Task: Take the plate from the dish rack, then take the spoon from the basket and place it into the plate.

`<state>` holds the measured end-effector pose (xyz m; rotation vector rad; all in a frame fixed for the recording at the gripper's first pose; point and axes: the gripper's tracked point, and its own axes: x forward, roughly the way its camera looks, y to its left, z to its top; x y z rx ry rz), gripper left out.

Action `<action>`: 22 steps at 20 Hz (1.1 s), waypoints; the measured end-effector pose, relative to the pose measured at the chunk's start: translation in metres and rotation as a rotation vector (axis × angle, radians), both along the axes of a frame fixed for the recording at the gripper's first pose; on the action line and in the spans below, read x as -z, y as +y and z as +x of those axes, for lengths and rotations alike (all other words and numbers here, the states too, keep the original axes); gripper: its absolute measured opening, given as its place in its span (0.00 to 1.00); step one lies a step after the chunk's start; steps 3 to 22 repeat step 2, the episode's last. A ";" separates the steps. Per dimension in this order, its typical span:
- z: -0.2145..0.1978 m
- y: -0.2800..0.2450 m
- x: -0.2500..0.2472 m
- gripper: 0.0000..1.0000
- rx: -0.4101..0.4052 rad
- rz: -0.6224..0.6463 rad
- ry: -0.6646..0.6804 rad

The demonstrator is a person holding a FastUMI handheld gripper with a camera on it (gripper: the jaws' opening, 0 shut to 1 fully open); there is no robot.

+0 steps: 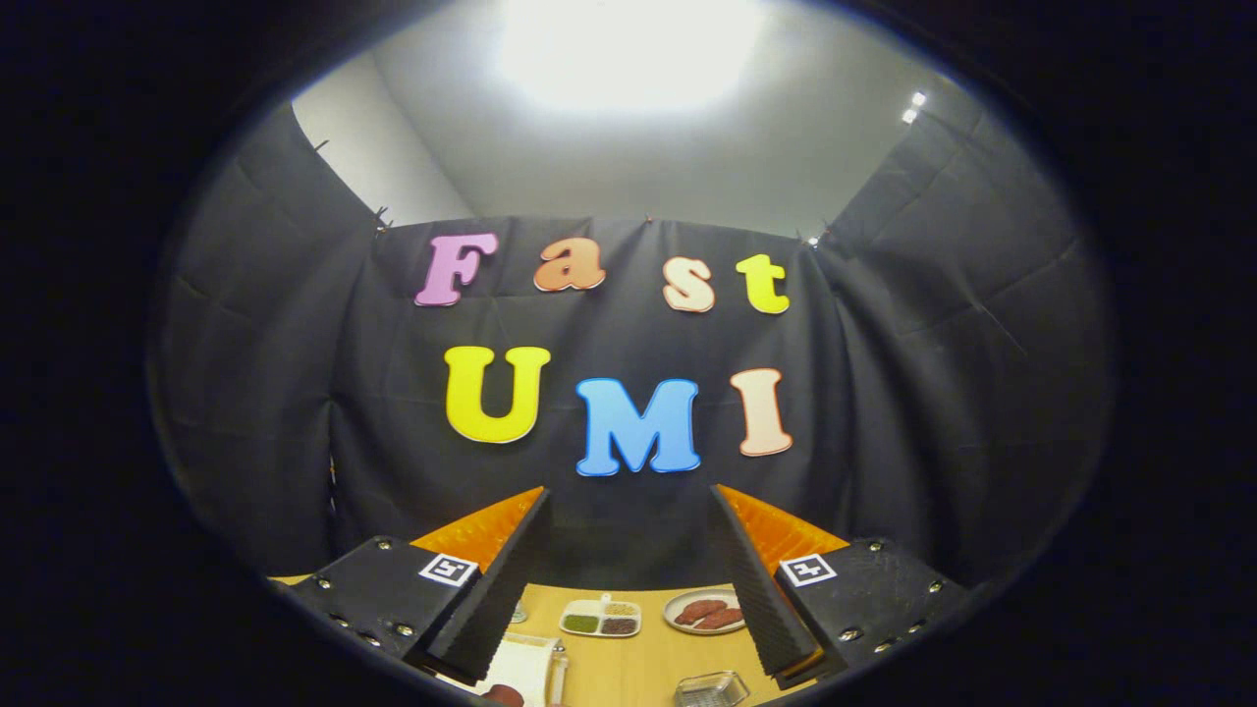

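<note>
Black cloth walling a wooden bench (628,668). Claw (628,589) raised, fingers spread wide, holding nothing. White rack-like thing (520,668) beside the finger at 7 o'clock, possibly the dish rack; plate and spoon not identifiable. Sectioned tray (600,618) and oval dish of meat (703,610) ahead at 12; clear container (711,689) near 5. Risk: descending blind from this upward tilt, clipping the tray or container.

The gripper (628,579) fingers stand wide apart with nothing between them. Beyond them bare tabletop (638,668) lies before a divided tray (600,618). A plate (703,611) sits just right of the tray, a clear dish (711,689) nearer.
</note>
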<state>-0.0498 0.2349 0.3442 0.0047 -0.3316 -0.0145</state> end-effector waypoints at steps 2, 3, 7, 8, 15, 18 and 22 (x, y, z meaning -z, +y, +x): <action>0.006 -0.050 0.004 0.96 0.063 0.004 -0.035; 0.006 -0.050 0.004 0.96 0.063 0.004 -0.035; 0.006 -0.050 0.004 0.96 0.063 0.004 -0.035; 0.006 -0.050 0.004 0.96 0.063 0.004 -0.035; 0.006 -0.050 0.004 0.96 0.063 0.004 -0.035; 0.006 -0.050 0.004 0.96 0.063 0.004 -0.035; 0.006 -0.050 0.004 0.96 0.063 0.004 -0.035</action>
